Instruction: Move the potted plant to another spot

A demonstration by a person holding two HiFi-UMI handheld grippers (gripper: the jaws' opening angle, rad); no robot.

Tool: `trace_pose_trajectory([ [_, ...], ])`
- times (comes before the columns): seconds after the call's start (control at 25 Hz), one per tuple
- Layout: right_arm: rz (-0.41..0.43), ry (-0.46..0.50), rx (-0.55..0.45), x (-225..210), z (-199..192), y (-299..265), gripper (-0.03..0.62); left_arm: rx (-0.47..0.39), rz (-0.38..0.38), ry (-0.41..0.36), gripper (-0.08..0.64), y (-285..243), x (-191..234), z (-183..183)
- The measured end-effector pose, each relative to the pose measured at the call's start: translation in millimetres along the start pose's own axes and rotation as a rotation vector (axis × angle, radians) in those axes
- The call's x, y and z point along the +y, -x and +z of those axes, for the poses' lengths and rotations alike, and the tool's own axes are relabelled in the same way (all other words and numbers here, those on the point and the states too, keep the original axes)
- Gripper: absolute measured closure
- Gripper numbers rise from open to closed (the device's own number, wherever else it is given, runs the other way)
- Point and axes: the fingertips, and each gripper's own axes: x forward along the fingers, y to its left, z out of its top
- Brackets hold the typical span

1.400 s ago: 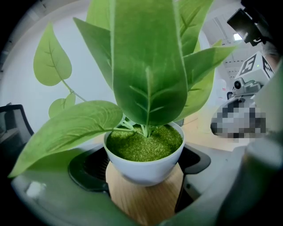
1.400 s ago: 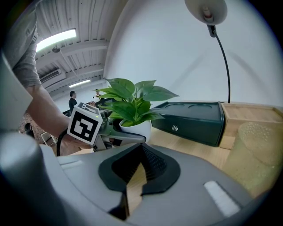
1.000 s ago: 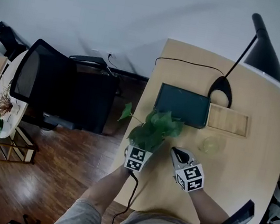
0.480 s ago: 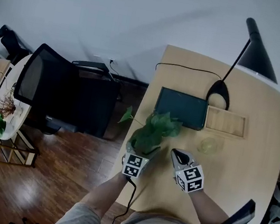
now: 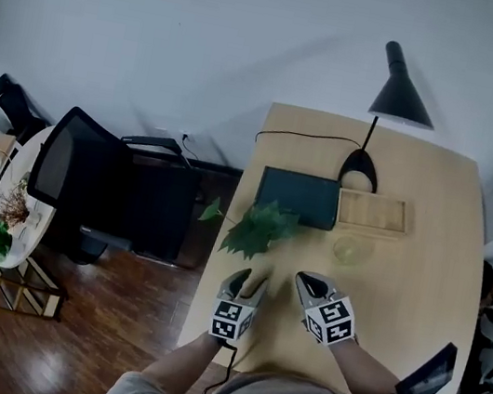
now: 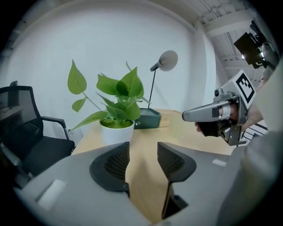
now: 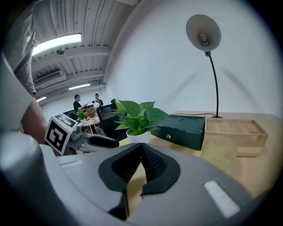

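The potted plant (image 5: 257,225), green leaves in a small white pot (image 6: 117,132), stands on the wooden desk (image 5: 404,295) near its left edge. My left gripper (image 5: 246,282) hovers a short way in front of the pot. It is open, its jaws have just been closing, and only bare desk shows in the narrow gap between them. To its right, my right gripper (image 5: 306,282) is shut and empty, its pads meeting in the right gripper view. That view shows the plant (image 7: 138,118) ahead and the left gripper (image 7: 102,141) at the left.
Behind the plant lie a dark green box (image 5: 298,197) and a wooden tray (image 5: 373,212), with a small glass (image 5: 347,250) in front of the tray. A black desk lamp (image 5: 394,87) and its cable stand at the back. A black office chair (image 5: 90,175) stands left of the desk.
My left gripper has let go of the pot and drawn back toward me, its jaws narrower. The right gripper has also drawn back a little. The plant stays on the desk.
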Motion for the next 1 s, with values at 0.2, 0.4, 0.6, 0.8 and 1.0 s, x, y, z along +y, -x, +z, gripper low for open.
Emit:
trace_pose_trajectory([
  [0.2, -0.026, -0.003, -0.035, 5, 5, 40, 0.586, -0.071, -0.082, 0.009, 0.49, 16, -48, 31],
  [0.4, -0.059, -0.01, -0.061, 12, 0, 82, 0.586, -0.107, -0.195, 0.0, 0.56, 33, -102, 50],
  [0.6, -0.085, -0.033, -0.071, 16, -11, 123, 0.586, -0.107, -0.279, 0.005, 0.56, 53, -150, 48],
  [0.8, -0.103, -0.078, -0.072, 26, -29, 159, 0.586, -0.065, -0.35, 0.018, 0.56, 72, -194, 31],
  [1.0, -0.089, -0.119, -0.054, 43, -49, 183, 0.586, -0.014, -0.408, 0.013, 0.56, 90, -228, 13],
])
